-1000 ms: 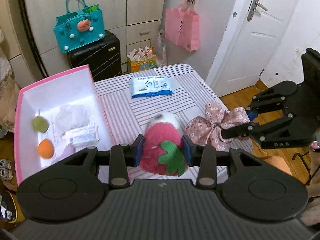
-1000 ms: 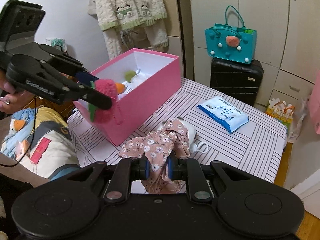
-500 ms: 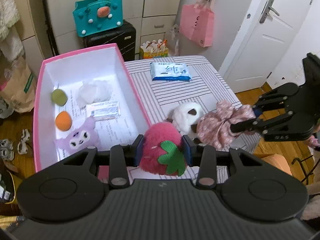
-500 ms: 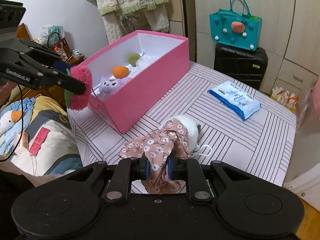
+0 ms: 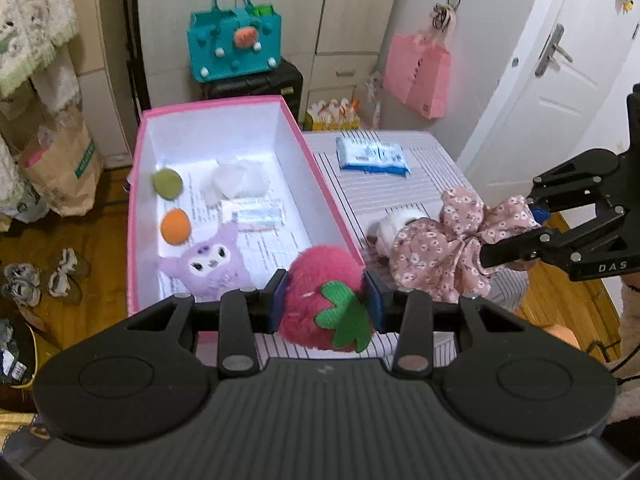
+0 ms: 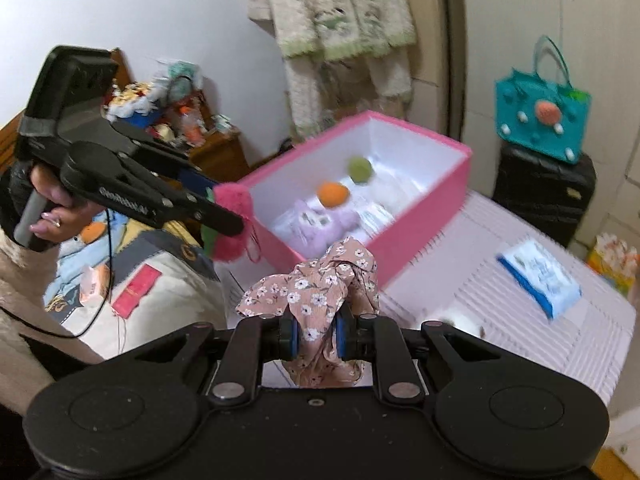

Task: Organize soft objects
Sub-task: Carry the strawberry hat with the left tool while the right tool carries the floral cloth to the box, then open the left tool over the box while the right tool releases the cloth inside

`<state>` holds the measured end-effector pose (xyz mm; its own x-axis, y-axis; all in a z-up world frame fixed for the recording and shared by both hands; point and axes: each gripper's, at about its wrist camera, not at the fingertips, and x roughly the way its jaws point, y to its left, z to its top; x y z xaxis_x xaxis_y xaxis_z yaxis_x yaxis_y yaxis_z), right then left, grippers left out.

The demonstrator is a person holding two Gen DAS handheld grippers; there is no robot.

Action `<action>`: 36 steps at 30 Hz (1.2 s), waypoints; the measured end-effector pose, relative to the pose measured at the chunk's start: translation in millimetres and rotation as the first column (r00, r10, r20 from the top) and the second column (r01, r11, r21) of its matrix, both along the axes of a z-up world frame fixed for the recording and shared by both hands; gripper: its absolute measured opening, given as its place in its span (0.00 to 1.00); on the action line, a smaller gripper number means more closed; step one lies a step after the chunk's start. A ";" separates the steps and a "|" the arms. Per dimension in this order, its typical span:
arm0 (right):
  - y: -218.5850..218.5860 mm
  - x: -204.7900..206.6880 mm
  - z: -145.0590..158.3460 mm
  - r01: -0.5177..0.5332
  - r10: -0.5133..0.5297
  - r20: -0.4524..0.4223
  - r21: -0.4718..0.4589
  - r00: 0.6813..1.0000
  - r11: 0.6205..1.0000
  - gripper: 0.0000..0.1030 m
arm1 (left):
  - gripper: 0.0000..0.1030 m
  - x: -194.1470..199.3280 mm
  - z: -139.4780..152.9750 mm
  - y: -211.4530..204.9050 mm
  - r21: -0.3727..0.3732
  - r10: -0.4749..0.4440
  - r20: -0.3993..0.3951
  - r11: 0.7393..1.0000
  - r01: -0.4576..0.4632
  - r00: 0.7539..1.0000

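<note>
My left gripper (image 5: pixel 326 304) is shut on a fluffy pink strawberry plush (image 5: pixel 320 284) with a green leaf, held at the near end of the pink box (image 5: pixel 320 184); it also shows in the right wrist view (image 6: pixel 234 220). My right gripper (image 6: pixel 314 334) is shut on a pink floral fabric bow (image 6: pixel 320 280), lifted above the striped table (image 6: pixel 500 320); the bow also shows in the left wrist view (image 5: pixel 452 248). The box holds a purple plush (image 5: pixel 208 268), an orange ball (image 5: pixel 175 226), a green ball (image 5: pixel 166 184) and white packets.
A white plush (image 5: pixel 394 226) lies on the table beside the box, partly behind the bow. A blue wipes pack (image 5: pixel 372 154) lies at the far end. A teal bag (image 5: pixel 234 46) on a black suitcase stands behind.
Both grippers have moved left toward the box with their loads. The right gripper has lifted the bow off the table. The strawberry now hangs at the box's near end.
</note>
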<state>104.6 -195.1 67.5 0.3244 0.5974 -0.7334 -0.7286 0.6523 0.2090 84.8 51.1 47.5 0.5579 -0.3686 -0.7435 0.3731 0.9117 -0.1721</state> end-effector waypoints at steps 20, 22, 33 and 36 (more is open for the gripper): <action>82.0 98.0 8.7 0.015 -0.012 0.251 -0.011 0.968 1.000 0.20 | 0.39 127.2 -31.0 27.8 -0.076 0.106 0.042 0.992 -0.103 0.993; 86.6 113.6 0.0 0.035 -0.029 0.263 -0.020 0.964 0.999 0.20 | 0.39 145.5 -41.2 32.8 -0.073 0.126 0.029 0.990 -0.124 0.992; 124.0 200.7 -67.8 0.002 0.001 0.099 -0.034 0.995 0.999 0.22 | 0.40 208.5 -91.0 46.3 -0.017 0.150 -0.072 0.988 -0.151 0.986; 134.1 212.1 -84.8 -0.010 0.014 0.075 -0.065 0.997 0.998 0.22 | 0.40 209.7 -93.8 42.9 -0.001 0.137 -0.053 0.990 -0.138 0.989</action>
<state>316.6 -60.9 -17.3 0.3731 0.5540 -0.7442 -0.7485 0.6537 0.1114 294.5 94.0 -46.4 0.5635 -0.2947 -0.7718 0.2346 0.9528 -0.1926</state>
